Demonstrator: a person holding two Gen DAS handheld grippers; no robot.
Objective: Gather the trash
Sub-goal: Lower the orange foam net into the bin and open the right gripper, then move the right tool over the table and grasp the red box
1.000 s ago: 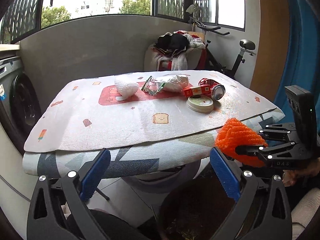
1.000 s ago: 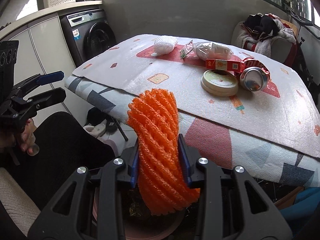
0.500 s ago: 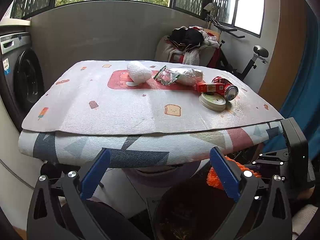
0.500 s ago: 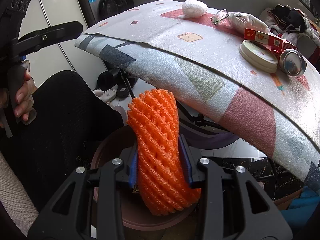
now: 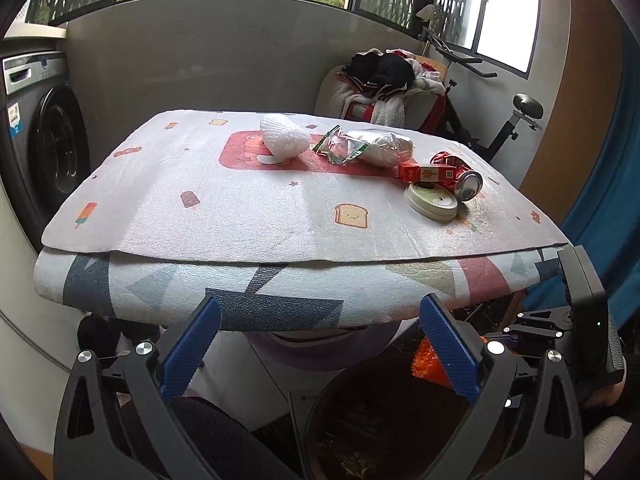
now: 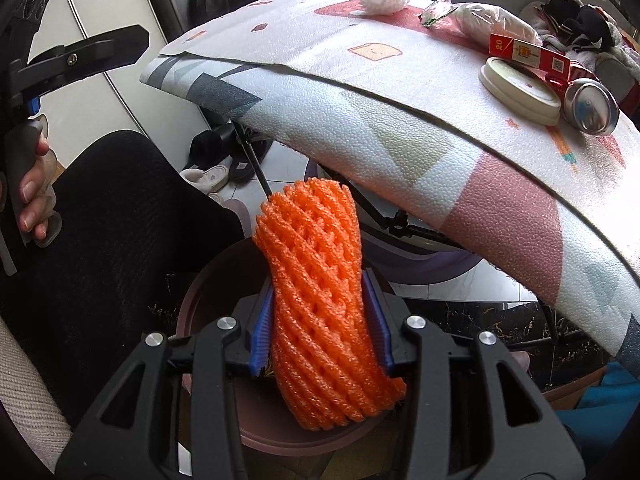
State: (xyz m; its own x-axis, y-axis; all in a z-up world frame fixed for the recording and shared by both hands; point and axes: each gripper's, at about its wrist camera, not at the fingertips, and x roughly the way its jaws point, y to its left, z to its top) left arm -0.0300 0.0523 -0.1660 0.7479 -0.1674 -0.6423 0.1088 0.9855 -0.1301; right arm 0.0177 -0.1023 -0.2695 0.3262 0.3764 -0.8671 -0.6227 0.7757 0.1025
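My right gripper (image 6: 320,320) is shut on an orange foam net sleeve (image 6: 320,292) and holds it over the brown trash bin (image 6: 200,292) below the table's front edge. In the left wrist view the sleeve (image 5: 424,364) peeks out behind my right finger, above the bin (image 5: 360,420). My left gripper (image 5: 316,344) is open and empty, low in front of the table. On the table lie a white foam net (image 5: 284,140), a plastic bag (image 5: 372,146), a red box (image 5: 426,172), a can (image 5: 468,186) and a round lid (image 5: 432,202).
The table (image 5: 200,208) wears a patterned foam mat that hangs over its front edge. A washing machine (image 5: 44,140) stands at the left. A chair heaped with clothes (image 5: 380,80) and an exercise bike (image 5: 500,120) stand behind. The person's dark-clad leg (image 6: 100,220) is beside the bin.
My right gripper has dropped from table height to just over the bin, still holding the orange sleeve. My left gripper has sunk lower and stayed open.
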